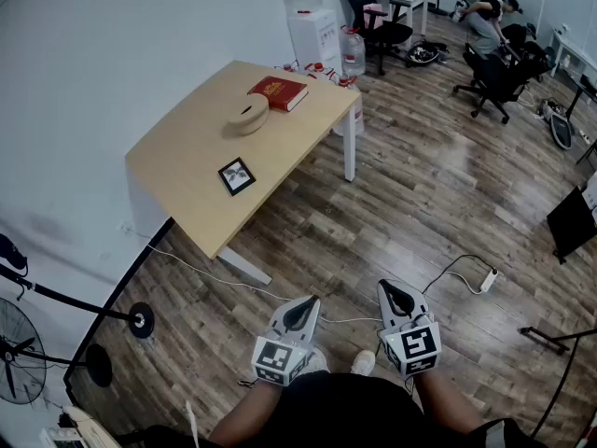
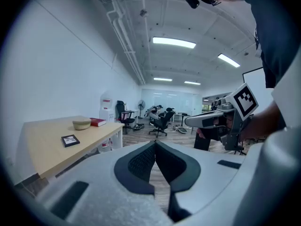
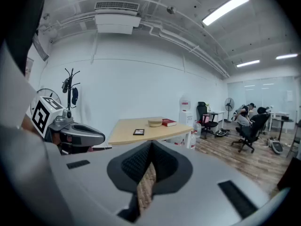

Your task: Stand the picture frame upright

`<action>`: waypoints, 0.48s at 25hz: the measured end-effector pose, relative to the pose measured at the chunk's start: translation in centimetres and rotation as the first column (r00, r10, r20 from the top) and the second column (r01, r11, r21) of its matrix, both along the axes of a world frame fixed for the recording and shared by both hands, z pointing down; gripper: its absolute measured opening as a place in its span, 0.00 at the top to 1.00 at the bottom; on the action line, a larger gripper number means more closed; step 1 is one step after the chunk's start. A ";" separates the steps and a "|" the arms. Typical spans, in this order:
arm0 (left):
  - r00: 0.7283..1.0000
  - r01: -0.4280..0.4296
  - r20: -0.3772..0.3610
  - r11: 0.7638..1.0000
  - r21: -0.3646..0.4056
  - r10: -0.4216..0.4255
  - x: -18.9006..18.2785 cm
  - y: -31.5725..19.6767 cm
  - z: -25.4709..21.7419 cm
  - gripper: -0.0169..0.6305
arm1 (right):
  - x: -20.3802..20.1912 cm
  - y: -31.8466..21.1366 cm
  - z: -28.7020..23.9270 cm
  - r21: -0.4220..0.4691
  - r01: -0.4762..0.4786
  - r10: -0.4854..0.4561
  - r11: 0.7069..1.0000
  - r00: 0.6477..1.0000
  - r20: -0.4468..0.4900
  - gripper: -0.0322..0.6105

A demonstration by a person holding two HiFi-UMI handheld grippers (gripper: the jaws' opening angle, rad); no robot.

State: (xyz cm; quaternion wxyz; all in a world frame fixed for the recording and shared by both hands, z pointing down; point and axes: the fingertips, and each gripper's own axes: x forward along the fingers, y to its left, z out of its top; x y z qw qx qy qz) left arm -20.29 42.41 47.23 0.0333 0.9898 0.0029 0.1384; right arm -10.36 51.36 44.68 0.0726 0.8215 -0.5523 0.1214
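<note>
The small black picture frame (image 1: 237,175) lies flat on the light wooden table (image 1: 187,166), near its front part. It also shows in the left gripper view (image 2: 70,140) and in the right gripper view (image 3: 138,132). Both grippers hang over the floor, well short of the table. My left gripper (image 1: 307,301) is shut with nothing in it, its tips meeting (image 2: 155,143). My right gripper (image 1: 390,289) is shut and empty too (image 3: 151,143). They are side by side and point toward the table.
A beige bowl (image 1: 248,114) and a red book (image 1: 278,92) sit farther back on the table. A water dispenser (image 1: 312,26) and bottles stand behind it. Office chairs (image 1: 494,73), a floor fan (image 1: 19,353), a stand base (image 1: 140,319) and a cable with a power strip (image 1: 487,278) are on the wood floor.
</note>
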 end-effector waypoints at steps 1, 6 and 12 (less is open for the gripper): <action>1.000 0.000 -0.001 1.000 0.002 0.000 -0.2 -0.5 0.1 0.97 | -0.2 -0.5 -0.1 -0.001 0.001 -0.001 1.000 1.000 -0.009 0.94; 1.000 0.006 -0.011 1.000 -0.003 -0.006 -1.1 -2.7 0.0 0.97 | -1.2 -2.7 -0.9 0.004 -0.002 0.002 1.000 0.999 -0.043 0.94; 1.000 0.008 -0.030 1.000 -0.014 -0.009 -1.1 -4.5 -0.2 0.97 | -1.2 -4.2 -1.2 0.006 -0.012 0.012 1.000 0.998 -0.057 0.94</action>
